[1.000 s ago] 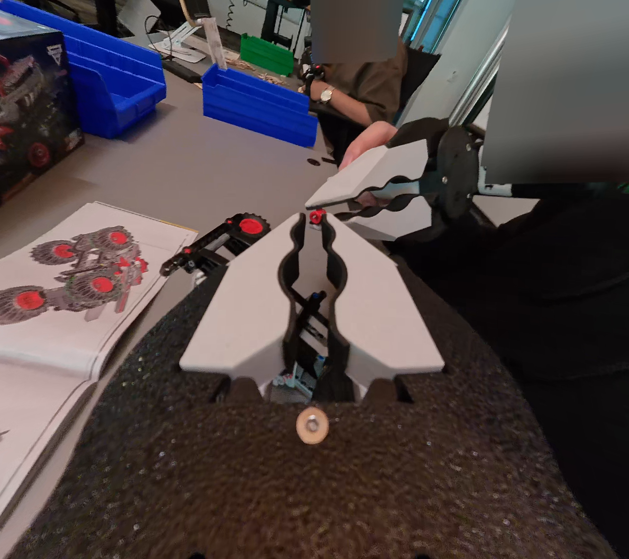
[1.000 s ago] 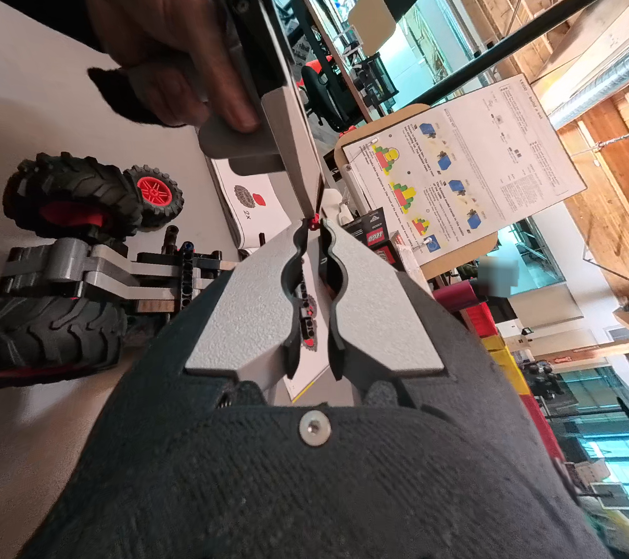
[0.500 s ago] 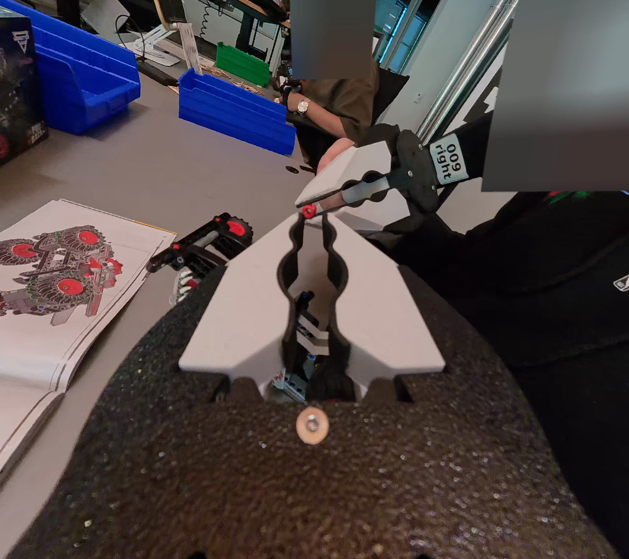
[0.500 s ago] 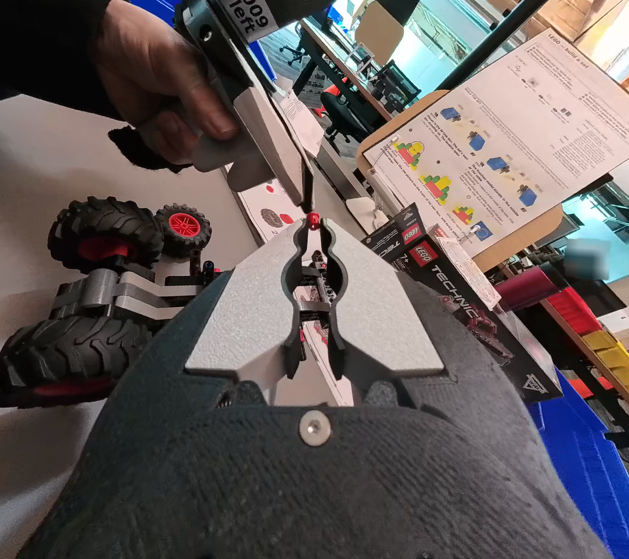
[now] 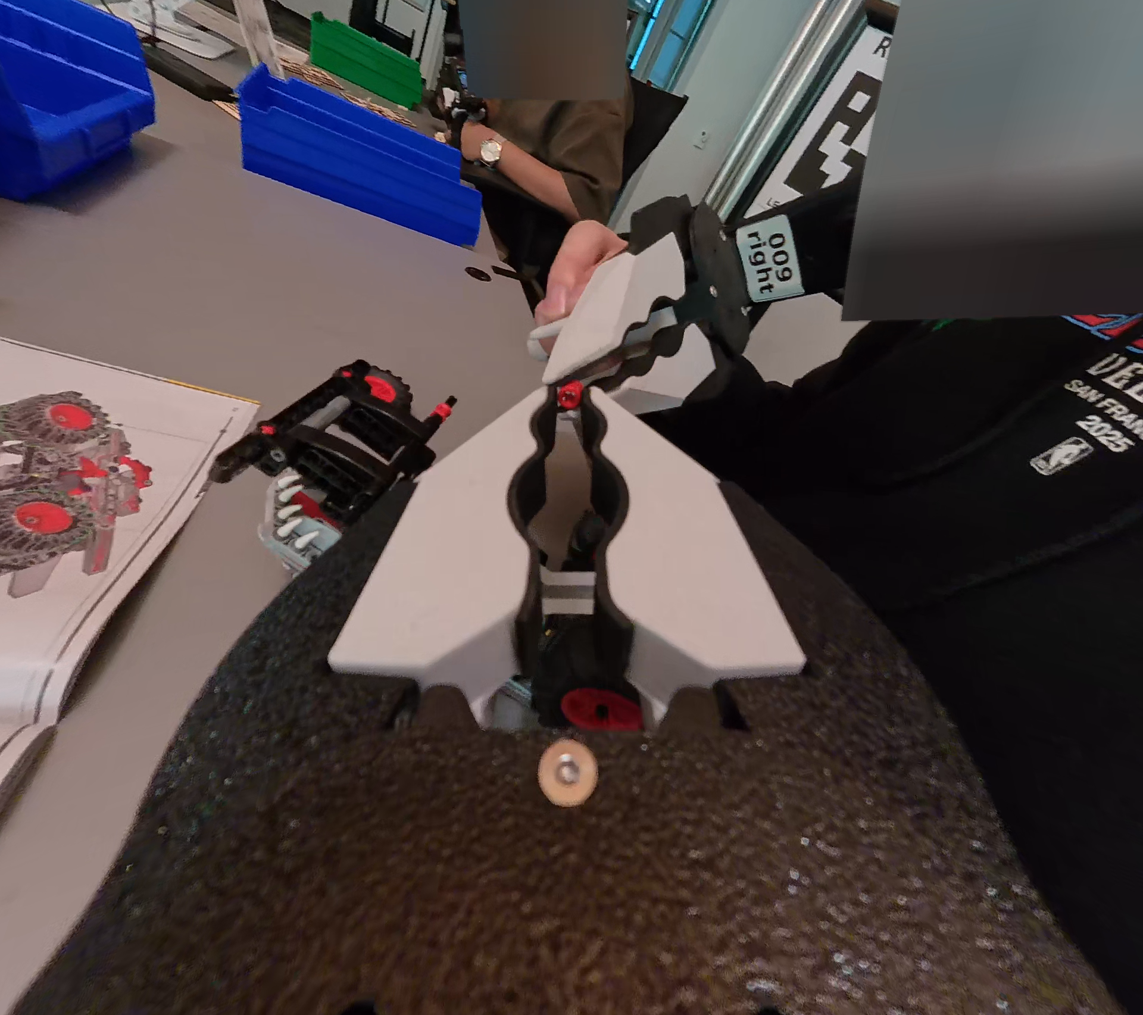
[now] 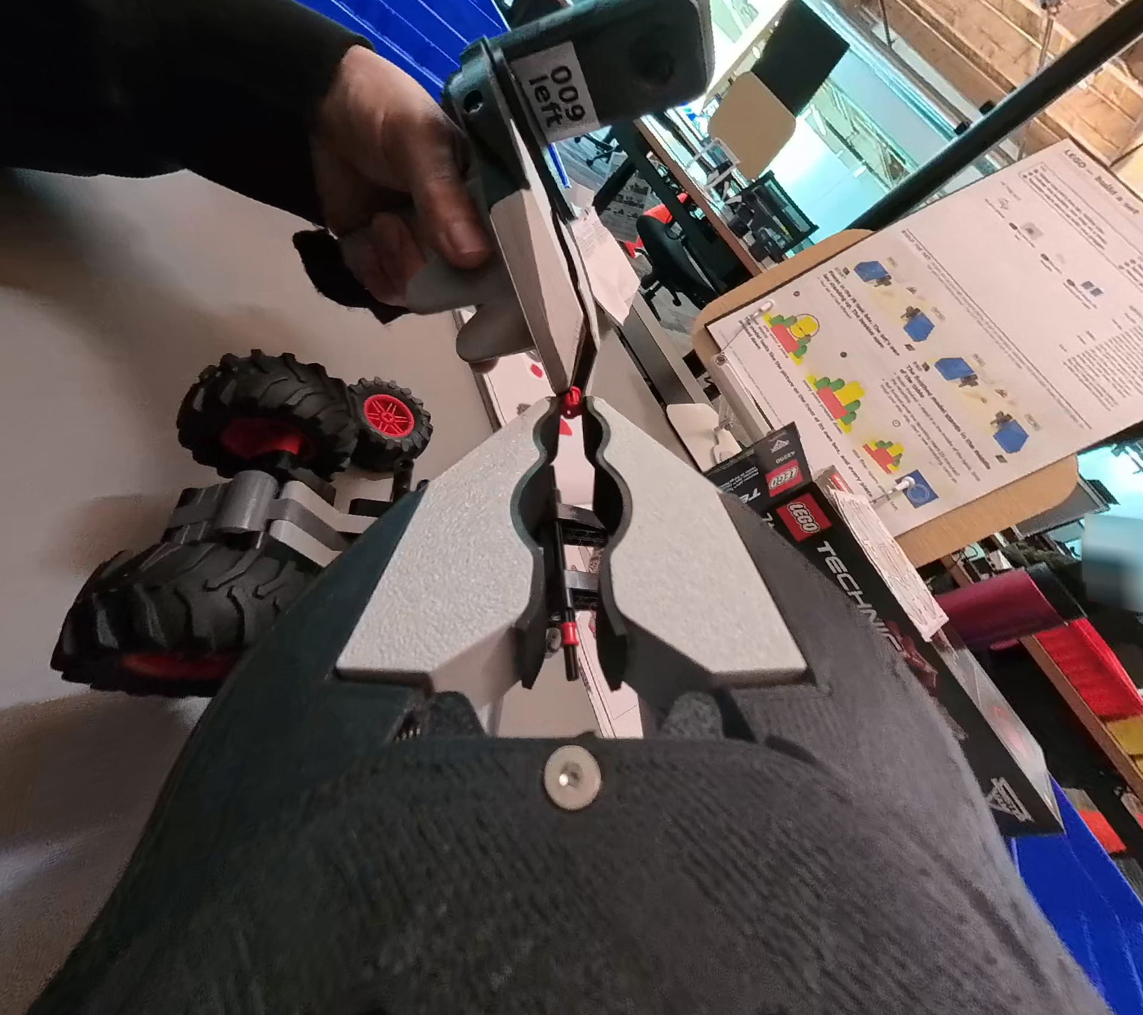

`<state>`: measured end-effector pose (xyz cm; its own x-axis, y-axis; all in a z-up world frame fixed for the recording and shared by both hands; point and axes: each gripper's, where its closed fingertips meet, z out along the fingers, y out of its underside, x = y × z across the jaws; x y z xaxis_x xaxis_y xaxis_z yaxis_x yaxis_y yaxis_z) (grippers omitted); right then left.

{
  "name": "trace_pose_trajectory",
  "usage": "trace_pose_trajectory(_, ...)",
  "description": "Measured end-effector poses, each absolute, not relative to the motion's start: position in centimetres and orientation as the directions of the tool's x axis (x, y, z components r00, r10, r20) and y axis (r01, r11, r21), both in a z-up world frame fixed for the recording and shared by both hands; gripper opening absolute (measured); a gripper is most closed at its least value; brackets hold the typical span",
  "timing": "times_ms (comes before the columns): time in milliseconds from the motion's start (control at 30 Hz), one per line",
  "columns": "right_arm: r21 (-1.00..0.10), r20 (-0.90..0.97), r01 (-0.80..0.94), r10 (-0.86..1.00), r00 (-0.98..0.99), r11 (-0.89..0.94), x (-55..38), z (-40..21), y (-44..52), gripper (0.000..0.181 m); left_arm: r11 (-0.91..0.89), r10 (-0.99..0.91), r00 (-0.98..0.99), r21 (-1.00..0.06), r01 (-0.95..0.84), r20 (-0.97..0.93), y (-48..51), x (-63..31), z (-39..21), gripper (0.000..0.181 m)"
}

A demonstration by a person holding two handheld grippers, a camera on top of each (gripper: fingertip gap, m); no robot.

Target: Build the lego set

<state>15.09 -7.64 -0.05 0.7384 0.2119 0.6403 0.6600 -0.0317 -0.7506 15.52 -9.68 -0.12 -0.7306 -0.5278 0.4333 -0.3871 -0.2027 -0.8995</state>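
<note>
Red pin, axis unclear, between grippers

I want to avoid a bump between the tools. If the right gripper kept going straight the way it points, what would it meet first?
Most likely the left gripper: its closed tips sit right at the right gripper, with only a small red piece between them. Which gripper holds the piece is unclear.
</note>
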Motion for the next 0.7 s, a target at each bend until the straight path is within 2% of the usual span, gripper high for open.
trace_pose_trajectory(433, -0.746, 0.637, 0.665, 0.255, 0.728, -0.036, 14.94, -0.77, -7.67, 0.005, -0.217, -0.479, -0.741, -0.882, -0.419, 0.47, -9.65, 15.15, -0.61, 0.01)
trace_pose_trajectory(567, -0.742, 0.641, 0.67, 0.261, 0.722, -0.029, 14.8, -0.81, -7.69, 0.005, -0.222, -0.484, -0.735, -0.879, -0.422, 0.475, -9.49, 15.28, -0.85, 0.005)
trace_pose_trajectory(700, -0.737, 0.646, 0.675, 0.258, 0.718, -0.031, 14.96, -0.74, -7.66, 0.005, -0.215, -0.505, -0.723, -0.88, -0.424, 0.472, -9.29, 15.54, -1.11, 0.014)
